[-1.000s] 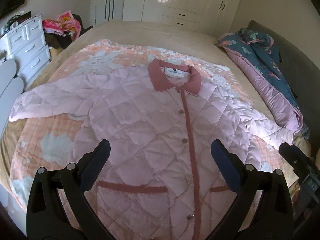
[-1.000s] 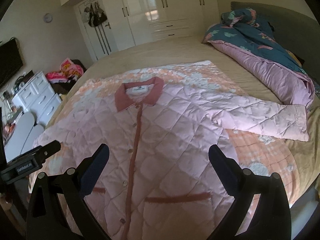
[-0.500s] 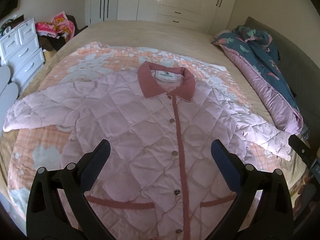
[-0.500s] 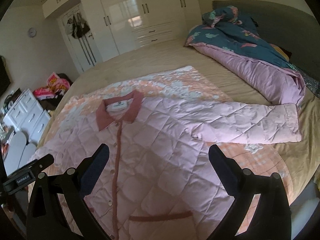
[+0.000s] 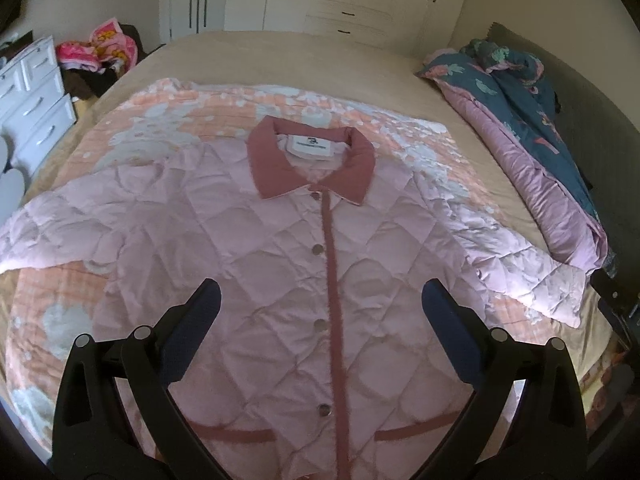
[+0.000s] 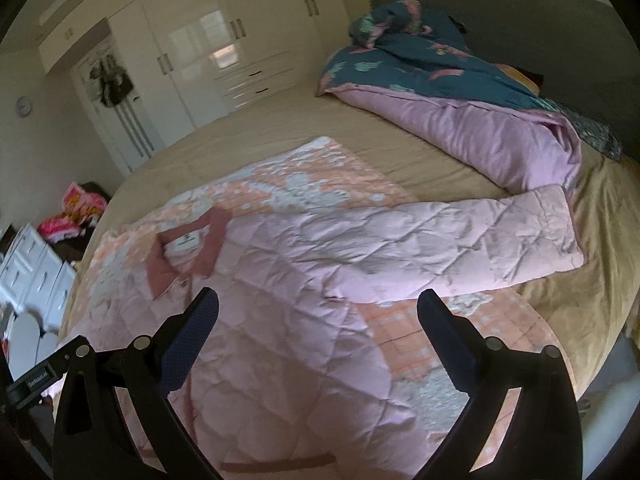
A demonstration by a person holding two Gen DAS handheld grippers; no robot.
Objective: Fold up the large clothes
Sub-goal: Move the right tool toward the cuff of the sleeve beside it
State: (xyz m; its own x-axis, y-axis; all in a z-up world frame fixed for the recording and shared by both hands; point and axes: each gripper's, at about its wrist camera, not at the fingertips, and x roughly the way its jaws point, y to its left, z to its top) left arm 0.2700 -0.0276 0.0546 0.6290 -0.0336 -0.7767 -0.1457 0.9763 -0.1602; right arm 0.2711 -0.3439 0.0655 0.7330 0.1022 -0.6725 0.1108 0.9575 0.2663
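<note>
A pale pink quilted jacket (image 5: 280,264) with a darker pink collar (image 5: 312,164) lies spread flat, front up and buttoned, on an orange-and-white patterned blanket (image 5: 180,112) on the bed. Both sleeves are stretched out sideways. My left gripper (image 5: 320,300) is open and empty, hovering above the jacket's lower front. My right gripper (image 6: 316,308) is open and empty above the jacket's right side (image 6: 280,320), with the right sleeve (image 6: 460,248) stretched out ahead of it toward the duvet.
A rolled pink and dark blue duvet (image 5: 532,128) lies along the bed's right side by the dark headboard (image 6: 560,32). White drawers (image 5: 32,96) and a heap of clothes (image 5: 100,48) stand at the left. White wardrobes (image 6: 200,64) line the far wall.
Both grippers have swung to the right. The left view now centres on the jacket's button line, and the right view has turned toward the right sleeve and the duvet. Both stay open.
</note>
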